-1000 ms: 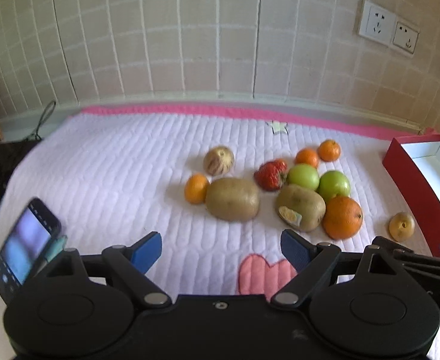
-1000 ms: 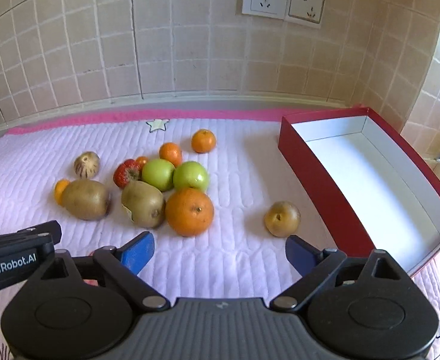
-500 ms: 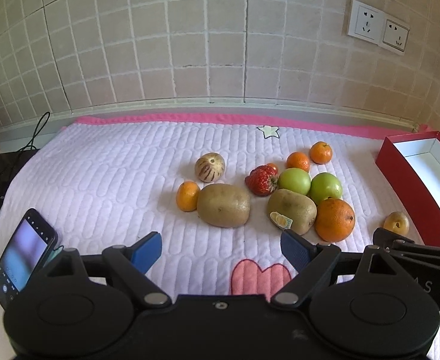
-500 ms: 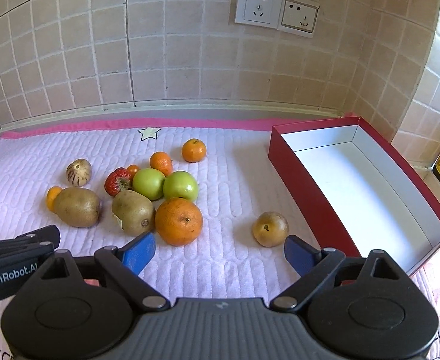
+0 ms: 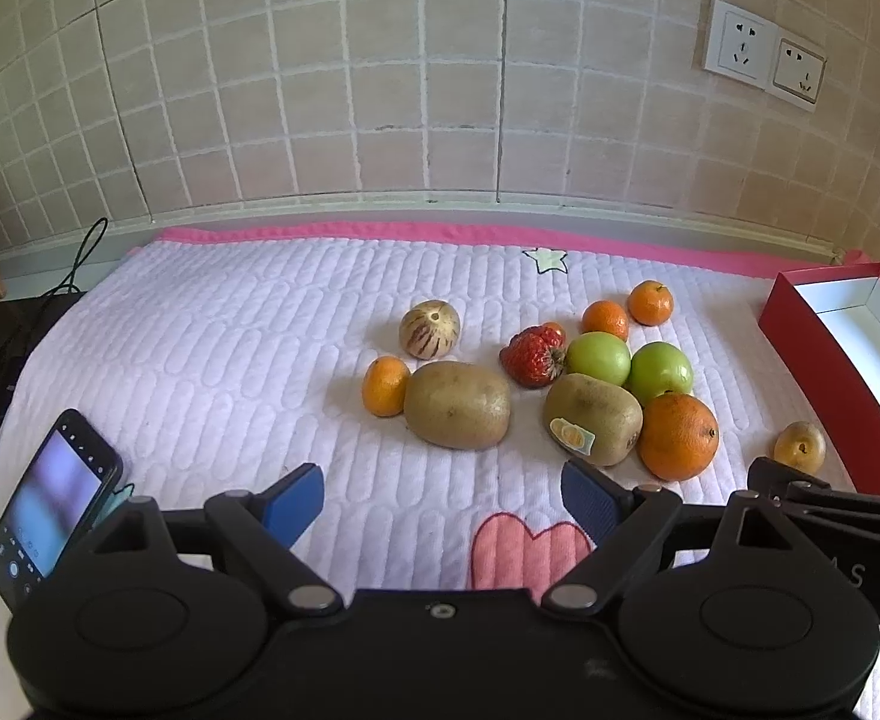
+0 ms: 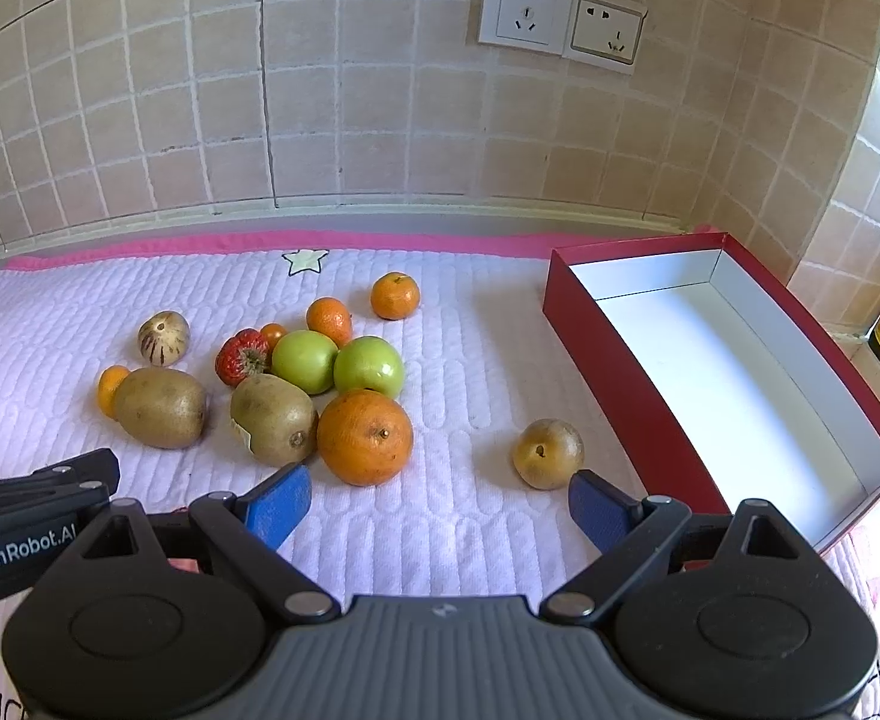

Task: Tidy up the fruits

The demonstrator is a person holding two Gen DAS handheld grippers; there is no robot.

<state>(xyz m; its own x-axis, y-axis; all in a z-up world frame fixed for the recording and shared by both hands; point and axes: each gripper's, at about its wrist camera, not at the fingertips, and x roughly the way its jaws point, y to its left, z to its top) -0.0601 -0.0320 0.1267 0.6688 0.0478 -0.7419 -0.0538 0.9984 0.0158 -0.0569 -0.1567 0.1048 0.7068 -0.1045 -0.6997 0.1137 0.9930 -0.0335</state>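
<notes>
Blue-padded and spread wide with nothing between its fingers, the left gripper (image 5: 443, 495) hangs low over the quilted white mat (image 5: 230, 348), and the right gripper (image 6: 437, 501) beside it is likewise released and empty. Taking the large orange (image 6: 365, 437) as the landmark: it lies just ahead of the right gripper's left pad, touching a kiwi with a sticker (image 5: 593, 419) on its left. Further left, apart from that kiwi, sits a second kiwi (image 5: 458, 404), with a small mandarin (image 5: 385, 385) pressed against its far-left end. Right of the large orange, well apart and alone, rests a small brown fruit (image 6: 548, 453), close to the near wall of the red box (image 6: 608, 372), whose white inside holds no fruit. Directly behind the large orange two green apples (image 6: 338, 363) sit side by side, the right one touching the orange. Left of the apples lies a strawberry (image 6: 242, 358), with a tiny red fruit tucked behind it. Further left and back stands a striped pale melon-like fruit (image 6: 164, 337). Behind the apples are two more mandarins (image 6: 362, 307), the nearer one touching the left apple, the farther one apart. A phone (image 5: 50, 513) leans at the mat's near-left edge, far left of the orange. Beyond everything rises the tiled wall with two sockets (image 6: 560, 21).
</notes>
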